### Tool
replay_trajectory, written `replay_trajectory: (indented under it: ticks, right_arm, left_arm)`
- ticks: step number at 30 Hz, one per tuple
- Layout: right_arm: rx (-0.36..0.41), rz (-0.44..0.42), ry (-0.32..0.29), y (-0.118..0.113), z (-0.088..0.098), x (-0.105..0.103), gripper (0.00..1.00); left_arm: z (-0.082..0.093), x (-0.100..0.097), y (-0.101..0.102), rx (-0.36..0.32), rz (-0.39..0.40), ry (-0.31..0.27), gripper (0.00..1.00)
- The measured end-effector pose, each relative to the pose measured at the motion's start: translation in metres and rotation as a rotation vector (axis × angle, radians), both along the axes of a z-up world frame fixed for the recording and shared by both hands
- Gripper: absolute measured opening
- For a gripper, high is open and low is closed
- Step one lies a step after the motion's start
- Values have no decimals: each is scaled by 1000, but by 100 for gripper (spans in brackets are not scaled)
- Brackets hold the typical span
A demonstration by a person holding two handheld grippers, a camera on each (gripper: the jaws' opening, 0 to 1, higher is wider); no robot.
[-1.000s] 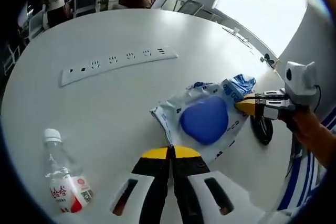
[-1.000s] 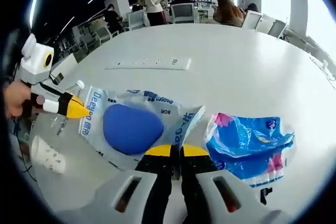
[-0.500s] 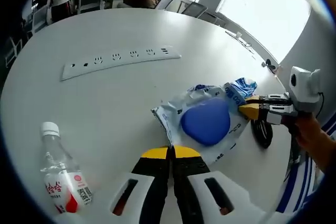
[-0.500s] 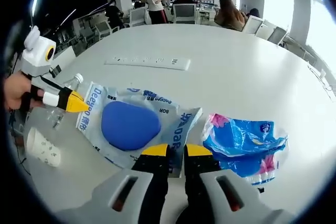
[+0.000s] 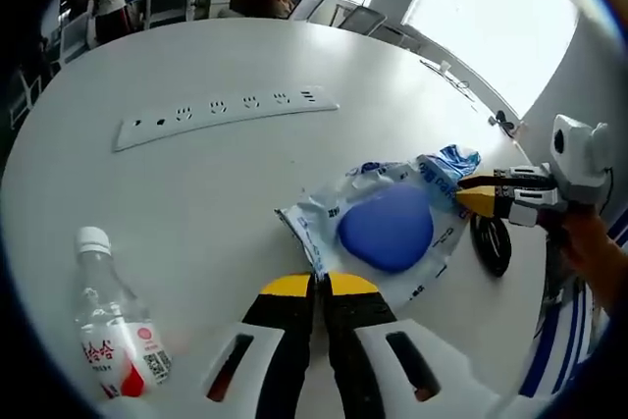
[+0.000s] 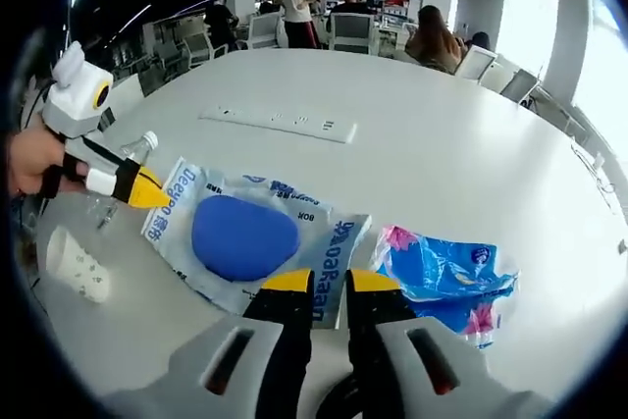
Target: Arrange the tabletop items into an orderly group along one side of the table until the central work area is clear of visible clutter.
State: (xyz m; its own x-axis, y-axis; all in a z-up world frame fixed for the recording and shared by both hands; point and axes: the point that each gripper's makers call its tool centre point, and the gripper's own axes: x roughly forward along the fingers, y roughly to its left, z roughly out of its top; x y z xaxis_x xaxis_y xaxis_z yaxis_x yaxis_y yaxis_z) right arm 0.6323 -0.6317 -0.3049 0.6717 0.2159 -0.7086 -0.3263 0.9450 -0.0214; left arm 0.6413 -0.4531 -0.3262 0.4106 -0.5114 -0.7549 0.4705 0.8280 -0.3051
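The left tongs (image 5: 314, 284) grip one edge of the clear pouch with the blue pad (image 5: 385, 228); the right tongs (image 6: 329, 282) stand slightly parted at its opposite edge, gripping nothing. Risk — a one-sided pull may swing the pouch into the blue wrapper (image 6: 446, 277) just beside it. The tabletop (image 5: 196, 193) lies open toward the power strip (image 5: 224, 109), while the bottle (image 5: 116, 326) and paper cup (image 6: 76, 264) stand near its edge.

clear pouch (image 6: 257, 237) – "Deeyeo" at one end, "80R" beside blue pad
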Motion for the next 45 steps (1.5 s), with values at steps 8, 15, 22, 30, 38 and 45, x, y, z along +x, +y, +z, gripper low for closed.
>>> replay_trajectory:
  ticks: [8,15,22,30,38,45]
  right_arm:
    - [-6,12,-14,2,5,-1,12]
    - [2,19,-23,3,9,-3,16]
    - [2,70,-33,8,13,-2,25]
    - [110,50,-16,10,23,-3,33]
    - [155,64,-6,11,31,-7,41]
    - [244,36,0,12,40,-9,44]
  left_arm:
    - [5,4,1,-8,7,-25,14]
    - [10,5,3,-18,7,-38,19]
    - [18,5,0,-31,-11,-52,28]
    - [27,3,4,-41,-21,-62,37]
    - [38,2,6,-54,-29,-77,44]
    - [49,-1,10,-75,-39,-89,49]
